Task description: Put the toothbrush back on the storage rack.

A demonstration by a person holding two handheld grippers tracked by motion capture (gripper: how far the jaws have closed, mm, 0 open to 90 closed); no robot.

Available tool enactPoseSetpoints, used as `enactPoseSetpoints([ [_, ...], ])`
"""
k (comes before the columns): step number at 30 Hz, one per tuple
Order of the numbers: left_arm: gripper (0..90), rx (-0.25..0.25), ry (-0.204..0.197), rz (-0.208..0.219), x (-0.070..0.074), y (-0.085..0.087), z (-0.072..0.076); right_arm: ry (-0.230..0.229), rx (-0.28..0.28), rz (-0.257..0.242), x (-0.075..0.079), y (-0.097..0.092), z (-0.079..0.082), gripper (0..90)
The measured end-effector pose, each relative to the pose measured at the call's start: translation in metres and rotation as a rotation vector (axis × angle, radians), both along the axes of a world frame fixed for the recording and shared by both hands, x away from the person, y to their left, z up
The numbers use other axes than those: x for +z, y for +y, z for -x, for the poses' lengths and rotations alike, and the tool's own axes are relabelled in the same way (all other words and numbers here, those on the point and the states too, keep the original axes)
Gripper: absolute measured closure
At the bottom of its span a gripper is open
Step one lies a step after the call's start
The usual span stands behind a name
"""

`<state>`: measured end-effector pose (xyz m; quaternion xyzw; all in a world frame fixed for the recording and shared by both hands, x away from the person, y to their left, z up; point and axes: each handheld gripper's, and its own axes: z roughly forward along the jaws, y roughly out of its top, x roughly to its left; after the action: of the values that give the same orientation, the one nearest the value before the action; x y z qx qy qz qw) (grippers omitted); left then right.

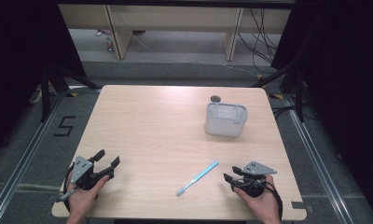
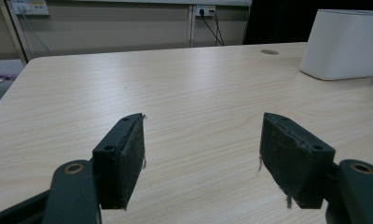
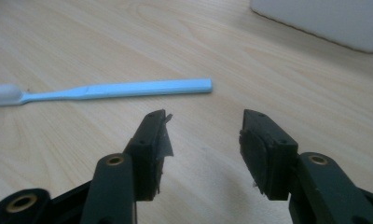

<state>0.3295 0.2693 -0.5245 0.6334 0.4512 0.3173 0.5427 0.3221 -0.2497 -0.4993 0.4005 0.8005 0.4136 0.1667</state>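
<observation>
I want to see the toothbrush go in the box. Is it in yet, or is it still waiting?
Nothing looks done yet. The blue toothbrush lies flat on the table, apart from the white box. The left gripper and right gripper are both open and hold nothing. Picking it up is still left, if that's the plan.

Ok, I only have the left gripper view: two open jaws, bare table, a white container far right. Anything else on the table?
Observer: Yes, a light blue toothbrush lies near the front edge, close to the right gripper.
Operator: Is that gripper holding it?
Observer: No, its jaws are open and empty, short of the handle.
Operator: Which way does the brush head point?
Observer: Toward the person's side; the handle end angles toward the white container.
</observation>
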Motion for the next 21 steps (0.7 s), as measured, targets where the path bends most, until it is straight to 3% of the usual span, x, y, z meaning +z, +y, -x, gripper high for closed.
enactPoseSetpoints([
  [3,30.5,-0.004,-0.001,0.002,0.0,0.0,0.0,0.02,0.037,0.062,0.008,0.001,-0.004,46.7],
  [4,30.4,-0.005,-0.003,0.003,0.0,0.0,0.0,0.003,0.066,0.086,0.009,0.001,-0.009,45.2],
  [6,30.4,-0.013,-0.017,0.014,-0.001,0.0,-0.001,0.024,0.112,0.122,0.012,0.004,-0.015,44.4],
  [10,30.4,-0.02,-0.02,0.011,-0.001,0.0,-0.001,0.043,0.15,0.174,0.018,0.012,-0.021,44.3],
  [12,30.4,-0.022,-0.018,0.008,-0.001,0.0,-0.001,0.041,0.172,0.195,0.02,0.014,-0.024,44.2],
  [15,30.5,-0.022,0.001,-0.01,0.0,0.0,0.0,0.044,0.245,0.272,0.026,0.021,-0.032,43.0],
  [16,30.5,-0.022,0.002,-0.009,0.0,0.0,0.0,0.064,0.266,0.29,0.028,0.023,-0.033,41.8],
  [17,30.5,-0.022,0.002,-0.009,0.0,0.0,0.0,0.064,0.266,0.29,0.028,0.023,-0.033,41.8],
  [18,30.5,-0.022,0.005,-0.011,0.0,-0.001,0.0,0.078,0.319,0.36,0.032,0.028,-0.036,40.5],
  [21,30.5,-0.024,0.006,-0.011,0.0,-0.001,0.0,0.1,0.369,0.411,0.037,0.032,-0.04,38.4],
])
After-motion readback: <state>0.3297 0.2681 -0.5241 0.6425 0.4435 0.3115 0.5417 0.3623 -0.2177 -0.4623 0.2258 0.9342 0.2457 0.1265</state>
